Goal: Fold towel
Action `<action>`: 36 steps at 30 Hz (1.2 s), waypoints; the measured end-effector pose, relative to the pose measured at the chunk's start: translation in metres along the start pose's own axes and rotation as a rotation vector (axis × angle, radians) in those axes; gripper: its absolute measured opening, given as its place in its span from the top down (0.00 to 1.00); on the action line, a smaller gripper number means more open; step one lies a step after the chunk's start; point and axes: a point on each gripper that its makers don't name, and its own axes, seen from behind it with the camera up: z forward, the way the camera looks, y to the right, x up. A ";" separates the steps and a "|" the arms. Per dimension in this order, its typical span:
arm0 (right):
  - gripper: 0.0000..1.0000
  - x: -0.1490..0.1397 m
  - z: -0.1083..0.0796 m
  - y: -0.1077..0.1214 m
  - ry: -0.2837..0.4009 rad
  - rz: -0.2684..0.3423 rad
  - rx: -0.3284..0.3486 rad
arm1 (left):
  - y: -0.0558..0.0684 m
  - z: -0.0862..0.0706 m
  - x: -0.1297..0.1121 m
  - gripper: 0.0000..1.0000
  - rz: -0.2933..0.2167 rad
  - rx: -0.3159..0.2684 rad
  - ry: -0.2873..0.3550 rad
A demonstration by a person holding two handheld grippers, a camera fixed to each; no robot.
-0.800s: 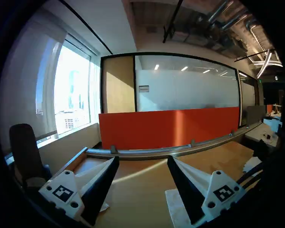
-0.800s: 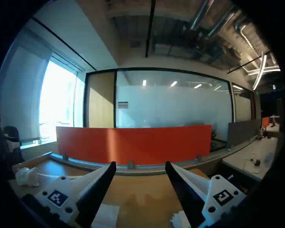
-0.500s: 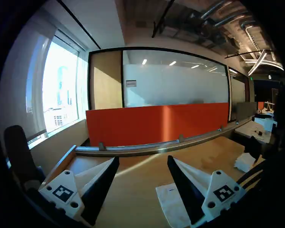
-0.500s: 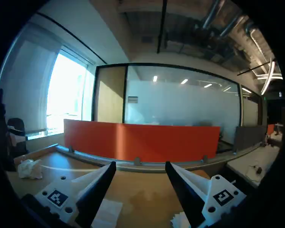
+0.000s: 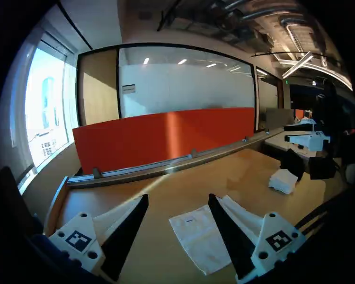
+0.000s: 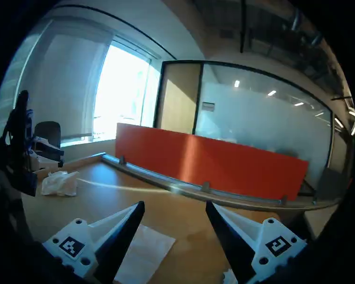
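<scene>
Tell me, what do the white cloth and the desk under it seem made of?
The towel looks like thin, matte cotton, judging by its faint weave and soft edges. The desk looks like smooth wood or wood-look laminate: tan, with a soft sheen.

In the left gripper view, the right side of the towel (image 5: 199, 236) slips behind a finger of the left gripper (image 5: 177, 199) at lower centre. At the right edge, a person (image 5: 331, 113) is only a dark, shadowed shape. In the right gripper view, the towel's lower left part sits behind a finger of the right gripper (image 6: 175, 204), and the bottom edge cuts off its near end. A white scrap (image 6: 229, 277) at bottom centre shows too little to identify.
</scene>
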 end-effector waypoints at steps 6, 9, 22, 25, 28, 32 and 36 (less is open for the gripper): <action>0.00 -0.012 0.004 -0.016 -0.047 -0.032 0.073 | 0.008 0.006 -0.016 0.06 0.028 -0.037 -0.043; 0.00 -0.022 0.006 -0.022 -0.081 -0.046 0.103 | 0.015 0.009 -0.024 0.06 0.032 -0.064 -0.066; 0.00 -0.093 0.011 -0.046 -0.193 -0.062 0.179 | 0.034 0.022 -0.088 0.06 0.046 -0.115 -0.181; 0.00 -0.114 0.011 -0.052 -0.225 -0.067 0.196 | 0.041 0.023 -0.107 0.06 0.047 -0.128 -0.208; 0.00 -0.134 0.012 -0.058 -0.254 -0.067 0.211 | 0.047 0.025 -0.124 0.06 0.047 -0.143 -0.234; 0.00 -0.158 0.014 -0.064 -0.288 -0.065 0.224 | 0.053 0.029 -0.148 0.06 0.049 -0.164 -0.270; 0.00 -0.183 0.016 -0.071 -0.324 -0.074 0.239 | 0.058 0.033 -0.171 0.06 0.053 -0.180 -0.305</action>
